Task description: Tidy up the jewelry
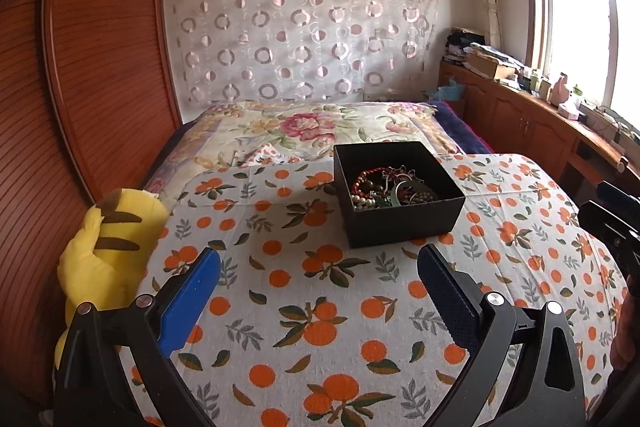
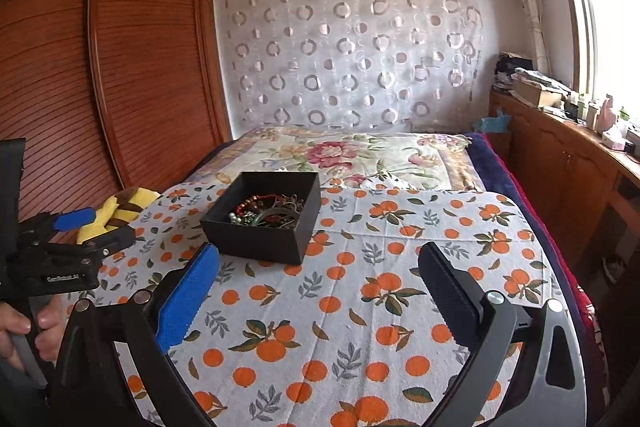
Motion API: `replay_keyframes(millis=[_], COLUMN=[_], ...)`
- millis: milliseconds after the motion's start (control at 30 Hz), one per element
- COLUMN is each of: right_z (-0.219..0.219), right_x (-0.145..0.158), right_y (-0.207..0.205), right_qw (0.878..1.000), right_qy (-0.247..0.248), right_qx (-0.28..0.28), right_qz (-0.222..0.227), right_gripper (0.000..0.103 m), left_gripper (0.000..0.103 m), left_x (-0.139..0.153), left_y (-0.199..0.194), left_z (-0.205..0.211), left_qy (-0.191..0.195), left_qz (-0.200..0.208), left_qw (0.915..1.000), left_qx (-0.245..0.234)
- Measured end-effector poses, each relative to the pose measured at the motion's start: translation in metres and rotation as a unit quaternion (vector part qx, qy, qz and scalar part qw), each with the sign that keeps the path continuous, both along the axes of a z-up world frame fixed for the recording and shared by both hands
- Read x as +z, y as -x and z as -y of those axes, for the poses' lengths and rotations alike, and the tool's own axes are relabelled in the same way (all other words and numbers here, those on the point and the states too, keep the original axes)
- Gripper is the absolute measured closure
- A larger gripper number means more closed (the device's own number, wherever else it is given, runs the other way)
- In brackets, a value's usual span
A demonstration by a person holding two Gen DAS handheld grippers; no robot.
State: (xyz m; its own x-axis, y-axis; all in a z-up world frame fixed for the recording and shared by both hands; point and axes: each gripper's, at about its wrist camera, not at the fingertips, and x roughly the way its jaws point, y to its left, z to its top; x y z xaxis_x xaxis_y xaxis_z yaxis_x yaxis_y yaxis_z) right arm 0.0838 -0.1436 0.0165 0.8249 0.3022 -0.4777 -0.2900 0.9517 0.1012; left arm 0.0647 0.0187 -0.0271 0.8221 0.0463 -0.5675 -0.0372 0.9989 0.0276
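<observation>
A black open box sits on an orange-print cloth on a bed. It holds a tangle of jewelry: red and pearl bead strings and metal pieces. My left gripper is open and empty, just short of the box. In the right wrist view the box lies ahead to the left with the jewelry inside. My right gripper is open and empty, to the right of the box. The left gripper shows at the left edge there, held by a hand.
A yellow striped plush toy lies at the cloth's left edge, beside a wooden wardrobe. A floral quilt covers the bed beyond the box. A low wooden cabinet with clutter runs along the right under the window.
</observation>
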Motion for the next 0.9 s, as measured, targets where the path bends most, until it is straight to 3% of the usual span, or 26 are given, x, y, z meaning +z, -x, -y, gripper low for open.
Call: replay_keyframes(millis=[900], right_z=[0.002], right_x=[-0.003], right_y=[0.000], right_qw=[1.000], right_qy=[0.002], right_qx=[-0.017], right_qz=[0.005], right_gripper=[0.003], left_gripper=[0.008], left_x=[0.012], left_y=[0.014], left_z=[0.013], left_qy=[-0.007], left_qz=[0.025], left_qw=[0.9996], left_qx=[-0.014])
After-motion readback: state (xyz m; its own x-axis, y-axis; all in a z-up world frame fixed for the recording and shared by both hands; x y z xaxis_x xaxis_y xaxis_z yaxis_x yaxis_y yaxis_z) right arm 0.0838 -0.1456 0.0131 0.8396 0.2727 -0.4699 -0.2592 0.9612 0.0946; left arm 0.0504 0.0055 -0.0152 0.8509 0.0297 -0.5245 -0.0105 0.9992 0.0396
